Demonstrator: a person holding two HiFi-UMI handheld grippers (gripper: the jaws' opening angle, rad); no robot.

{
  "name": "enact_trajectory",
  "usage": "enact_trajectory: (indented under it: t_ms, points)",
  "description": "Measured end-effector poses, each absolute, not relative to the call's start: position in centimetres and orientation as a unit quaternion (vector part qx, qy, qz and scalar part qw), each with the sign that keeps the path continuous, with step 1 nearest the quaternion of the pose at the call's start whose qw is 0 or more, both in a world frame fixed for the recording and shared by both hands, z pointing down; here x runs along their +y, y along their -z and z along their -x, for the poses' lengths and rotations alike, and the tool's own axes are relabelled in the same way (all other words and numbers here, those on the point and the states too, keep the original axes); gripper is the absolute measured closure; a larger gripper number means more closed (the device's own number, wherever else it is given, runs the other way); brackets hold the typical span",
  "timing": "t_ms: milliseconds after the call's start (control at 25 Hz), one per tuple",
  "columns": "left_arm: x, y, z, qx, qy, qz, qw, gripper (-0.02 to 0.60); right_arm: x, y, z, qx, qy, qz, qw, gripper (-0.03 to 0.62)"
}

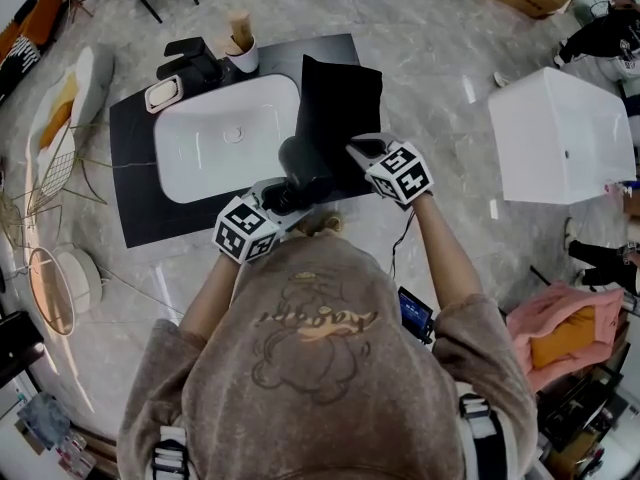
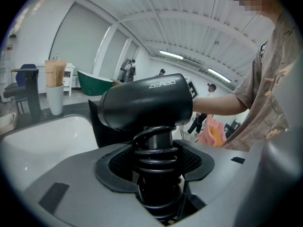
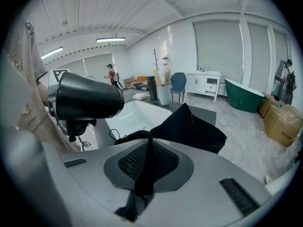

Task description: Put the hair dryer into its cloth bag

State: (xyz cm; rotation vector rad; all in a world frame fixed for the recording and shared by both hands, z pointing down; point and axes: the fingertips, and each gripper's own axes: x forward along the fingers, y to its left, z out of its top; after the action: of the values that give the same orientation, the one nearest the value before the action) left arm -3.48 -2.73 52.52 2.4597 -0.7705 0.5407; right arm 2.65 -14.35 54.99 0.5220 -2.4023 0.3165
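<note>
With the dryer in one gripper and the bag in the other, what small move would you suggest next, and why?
Probably lift the right gripper a little, so the pinched edge of the bag pulls its mouth open. The left gripper grips the hair dryer by its handle close to the bag, but no open mouth shows yet.
</note>
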Motion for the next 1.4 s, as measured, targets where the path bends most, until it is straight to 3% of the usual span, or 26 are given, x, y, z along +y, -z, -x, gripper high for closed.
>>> enact_trajectory:
  t_ms: [680, 1400]
  points:
    - [0.0, -57.3, -1.2, -0.173, -0.254, -0.902, 0.305, 0.328, -15.5, -54.4, -2.2, -0.921, -0.125, -0.192, 0.316, 0.571]
    - [-1.9, -60.1, -1.4, -0.175, -0.293, -0.882, 0.324, 0.328, -14.7, -54.3, -2.7, -0.923, -0.115, -0.181, 0.321, 0.571]
